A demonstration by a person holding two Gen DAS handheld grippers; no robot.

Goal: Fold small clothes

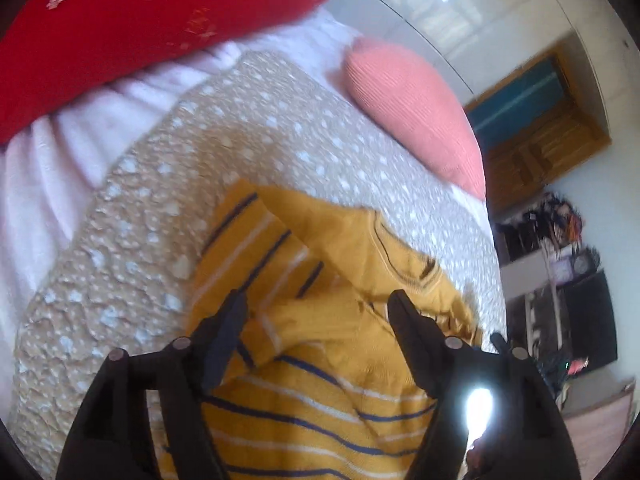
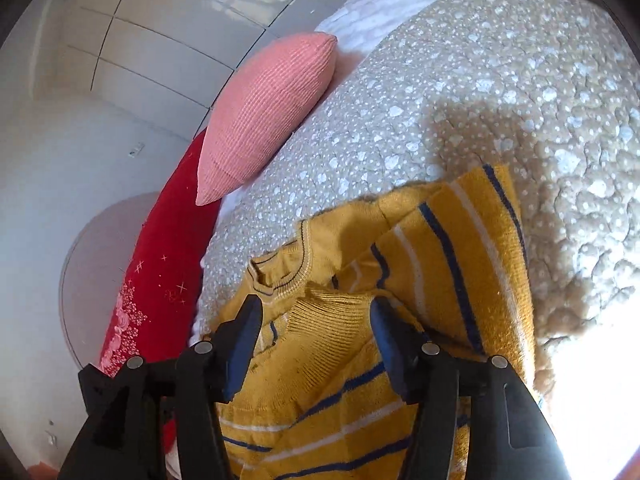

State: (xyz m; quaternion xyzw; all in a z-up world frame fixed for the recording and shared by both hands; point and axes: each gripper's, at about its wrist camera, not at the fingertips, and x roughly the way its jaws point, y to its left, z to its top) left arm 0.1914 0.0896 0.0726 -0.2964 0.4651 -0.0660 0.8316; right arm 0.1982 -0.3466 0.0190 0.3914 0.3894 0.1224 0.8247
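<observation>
Left wrist view: small yellow striped sweater (image 1: 320, 320) lies on the spotted beige blanket (image 1: 160, 220), at the blanket's near edge, bunched rather than flat. One sleeve (image 1: 244, 232) is turned across the body; collar (image 1: 404, 256) faces up. Right wrist view agrees: sweater (image 2: 340, 380) in a loose heap, ribbed cuff or hem (image 2: 320, 320) riding on top, striped panel (image 2: 472, 248) doubled over toward the blanket's (image 2: 480, 80) middle.

Progress, as judged: folding begun but rough. Sleeves appear brought in; edges not squared, no tidy packet yet. Remaining: smooth, final fold across the body.

Left gripper (image 1: 320, 304) hangs over the sweater, pointing toward the collar, jaws wide apart, nothing between them. Right gripper (image 2: 316, 312) likewise spread wide, straddling the ribbed fold; contact with the cloth cannot be told.

Outward: pink pillow (image 1: 416, 112) at the blanket's far edge, red cushion (image 1: 140, 20) beyond, pale sheet (image 1: 72, 148) under both.
</observation>
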